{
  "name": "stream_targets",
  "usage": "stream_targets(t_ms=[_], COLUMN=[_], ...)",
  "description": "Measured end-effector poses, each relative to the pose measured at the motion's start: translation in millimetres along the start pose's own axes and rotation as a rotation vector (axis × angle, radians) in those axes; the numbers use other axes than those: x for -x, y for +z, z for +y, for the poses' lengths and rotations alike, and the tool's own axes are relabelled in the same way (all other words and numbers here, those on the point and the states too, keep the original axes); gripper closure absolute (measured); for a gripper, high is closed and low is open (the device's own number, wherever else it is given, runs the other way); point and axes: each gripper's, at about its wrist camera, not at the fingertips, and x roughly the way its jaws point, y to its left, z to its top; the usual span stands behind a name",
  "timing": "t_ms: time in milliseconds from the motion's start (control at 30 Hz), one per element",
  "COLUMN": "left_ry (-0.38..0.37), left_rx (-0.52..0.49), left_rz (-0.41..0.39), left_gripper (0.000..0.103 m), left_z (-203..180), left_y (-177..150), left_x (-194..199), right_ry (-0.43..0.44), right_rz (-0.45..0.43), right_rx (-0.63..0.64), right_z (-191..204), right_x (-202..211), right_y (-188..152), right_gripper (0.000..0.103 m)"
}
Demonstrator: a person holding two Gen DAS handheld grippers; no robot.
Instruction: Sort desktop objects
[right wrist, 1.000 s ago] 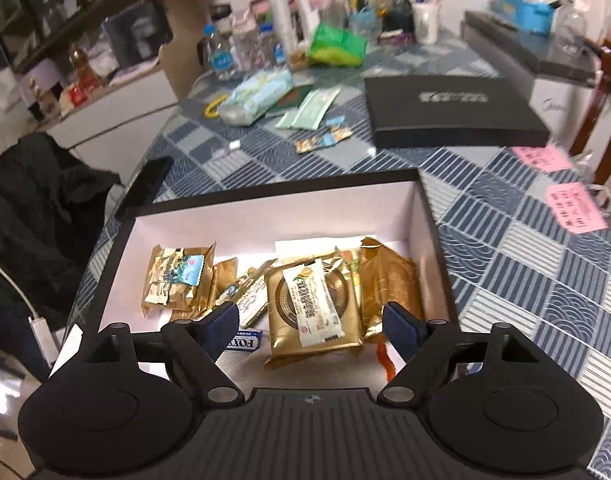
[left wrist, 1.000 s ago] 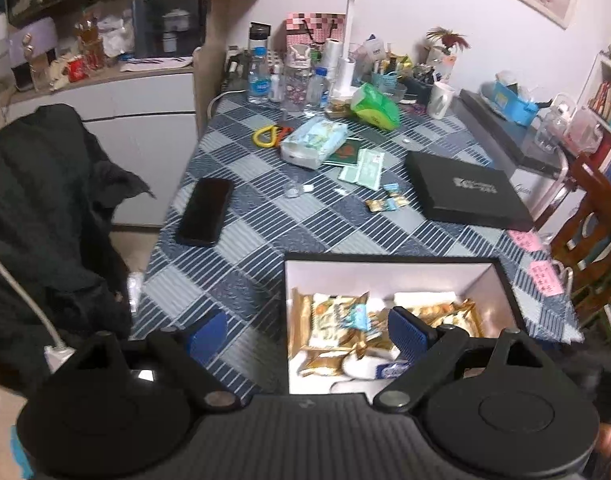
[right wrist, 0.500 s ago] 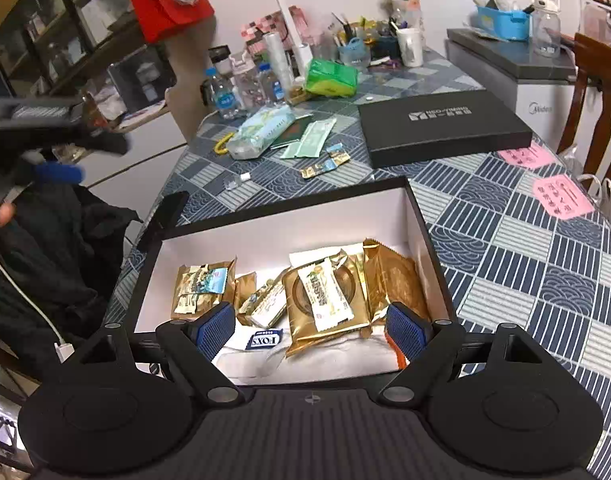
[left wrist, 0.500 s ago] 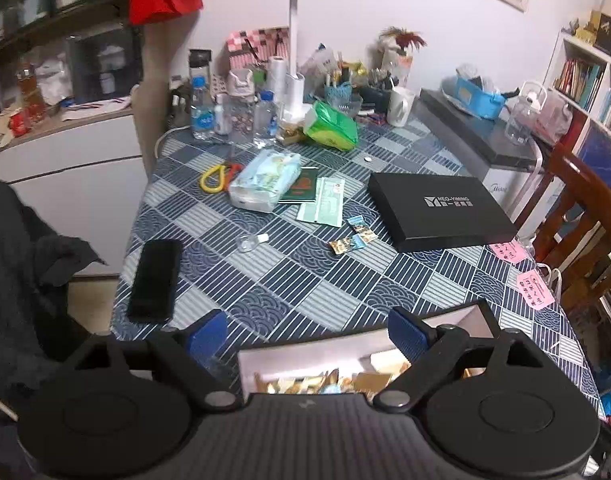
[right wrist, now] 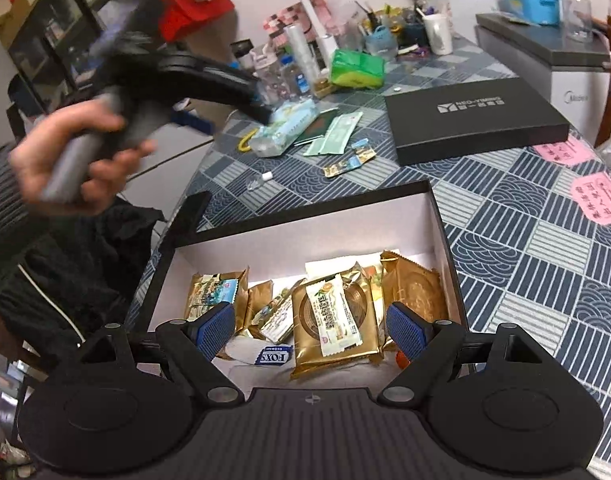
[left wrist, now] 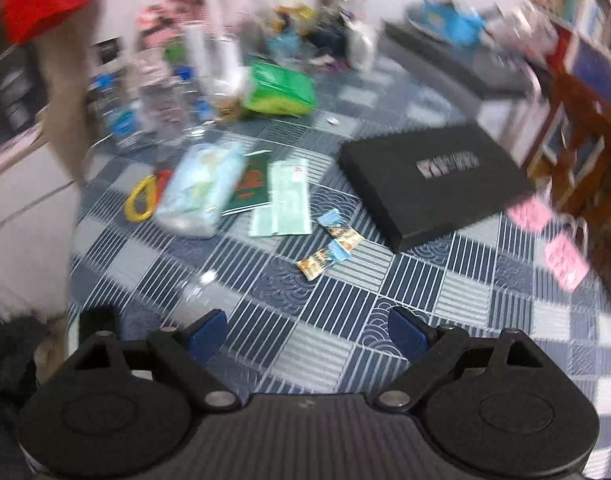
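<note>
Setting: cluttered room; bench [left wrist: 457, 292] under a blue-and-grey checked cloth, bottles and cups crowded at its far end.
Landmark: open box [right wrist: 441, 216], black outside and white inside, already holding gold snack packs.
Task things: two small candy wrappers [left wrist: 331, 244] lie loose on the cloth beyond the box, just beside the black lid [left wrist: 433, 184]; mask packets [left wrist: 285, 200] and a tissue pack [left wrist: 197, 192] sit farther out.
Handling, as I judge it: wrappers are light, crinkly and slippery; pinch across the middle, low to the cloth.
Left tool [left wrist: 305, 326]: fingers apart, nothing between them, hovering beyond the box.
Right tool [right wrist: 311, 330]: fingers apart, empty, above the box.
View difference: right view shows the box contents and the left hand [right wrist: 69, 156] gripping its handle; left view, motion-blurred, shows only the bench.
</note>
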Motion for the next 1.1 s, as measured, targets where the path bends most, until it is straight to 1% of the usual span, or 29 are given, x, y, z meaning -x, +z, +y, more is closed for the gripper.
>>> stream_targets(t_ms=[133,233,300,367,400,500,633,833,900,967,1000,1033,1067,1100], left_ry=[0.011,-0.045,-0.036,-0.009,-0.009,-0.026,-0.056,-0.088,-0.105,-0.123,-0.132,-0.141,-0.150,-0.159], left_rx=[-0.138,-0.197,-0.262,-0.355,-0.395,-0.491,-0.589,-0.688,-0.683,-0.673,-0.667,-0.662,-0.656,-0.651], left_rz=[0.040,0.077,0.075,0.057,0.054,0.051,0.039,0.040,0.048,0.057,0.062,0.066,0.071,0.076], left_gripper=[0.000,0.000,0.000,0.000,0.000,0.000,0.001,0.002,0.003,0.012,0.021,0.024,0.022,0.023], left_z=[-8,-8,-11,-17,-19,-23,-27,-26,-25,-23,-23,-22,-21,-21], left_y=[23,35,39,40,40,40,39,38,39,40,40,41,41,42], left_x=[-51,-81,-97,-111,-117,-134,-153,-180,-184,-187,-189,-190,-192,-194], right_ry=[0.012,0.016,0.015,0.023,0.028,0.043,0.078,0.077,0.080,0.087,0.092,0.094,0.095,0.096], right_rz=[0.009,0.020,0.025,0.030,0.032,0.037,0.047,0.050,0.054,0.061,0.064,0.067,0.069,0.071], right_rx=[-0.018,-0.033,-0.034,-0.037,-0.037,-0.039,-0.072,-0.093,-0.104,-0.116,-0.122,-0.123,-0.123,-0.122], right_z=[-9,-17,-19,-21,-21,-22,-25,-30,-32,-34,-34,-35,-35,-34], right_x=[-6,-12,-16,-20,-22,-27,-33,-40,-43,-46,-47,-48,-50,-51], right_y=[3,4,4,5,5,7,10,14,14,15,15,15,15,16], right_gripper=[0.020,0.020,0.020,0.020,0.020,0.020,0.020,0.020,0.020,0.020,0.020,0.020,0.020,0.020])
